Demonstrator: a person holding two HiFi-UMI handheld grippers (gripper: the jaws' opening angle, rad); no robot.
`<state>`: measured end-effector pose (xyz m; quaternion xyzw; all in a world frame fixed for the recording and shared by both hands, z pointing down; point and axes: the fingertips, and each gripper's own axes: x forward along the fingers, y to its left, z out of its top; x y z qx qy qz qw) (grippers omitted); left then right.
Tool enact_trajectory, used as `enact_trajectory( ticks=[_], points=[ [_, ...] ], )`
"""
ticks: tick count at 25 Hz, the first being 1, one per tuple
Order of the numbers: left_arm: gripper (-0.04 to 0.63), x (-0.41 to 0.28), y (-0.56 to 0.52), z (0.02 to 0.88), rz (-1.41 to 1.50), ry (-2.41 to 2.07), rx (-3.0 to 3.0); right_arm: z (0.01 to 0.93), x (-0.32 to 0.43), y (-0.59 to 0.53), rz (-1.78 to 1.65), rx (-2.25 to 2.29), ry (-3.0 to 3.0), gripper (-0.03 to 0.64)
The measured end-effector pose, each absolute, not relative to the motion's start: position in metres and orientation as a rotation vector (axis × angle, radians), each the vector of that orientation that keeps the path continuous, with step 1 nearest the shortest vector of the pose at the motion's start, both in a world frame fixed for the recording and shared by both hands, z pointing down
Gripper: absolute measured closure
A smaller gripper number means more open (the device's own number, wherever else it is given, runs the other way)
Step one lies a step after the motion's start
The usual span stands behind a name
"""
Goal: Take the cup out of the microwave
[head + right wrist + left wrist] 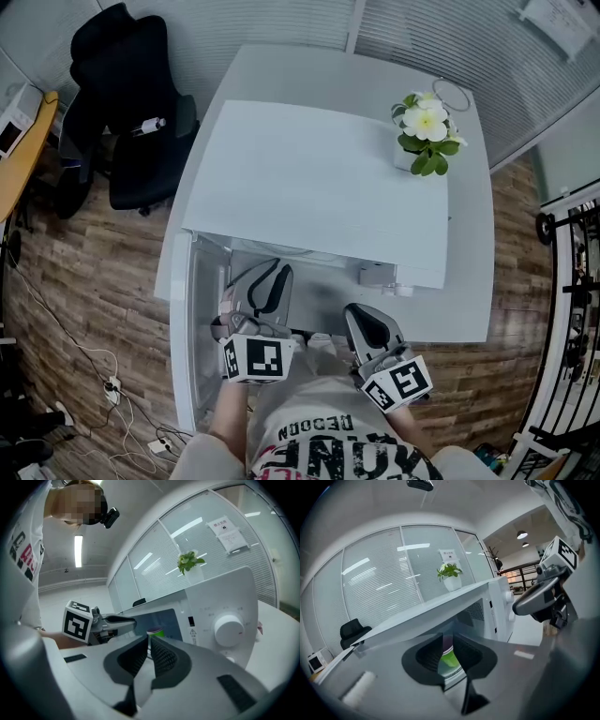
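We've got the microwave (319,178) open, but the green cup (450,659) sits inside, not yet gripped. Our left gripper (447,644) faces it with fingers released; our right gripper (149,641) hangs beside, fingers clenched on nothing. Grasp and lift-out remain.

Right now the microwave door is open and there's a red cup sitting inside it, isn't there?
Almost. The cup is green, not red. The left gripper view shows it sitting inside the microwave. The door is open, just as you said.
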<state>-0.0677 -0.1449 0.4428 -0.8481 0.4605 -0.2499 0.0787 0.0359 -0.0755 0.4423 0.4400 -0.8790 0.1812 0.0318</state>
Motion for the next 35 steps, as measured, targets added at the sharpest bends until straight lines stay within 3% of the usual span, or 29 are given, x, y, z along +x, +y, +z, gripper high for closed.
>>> enact_trajectory(
  ticks=[35],
  points=[
    [0.491, -0.049, -0.185, 0.504, -1.234, 0.865, -2.289, 0.461, 0.067, -0.072, 0.643, 1.453, -2.635, 0.589]
  ],
)
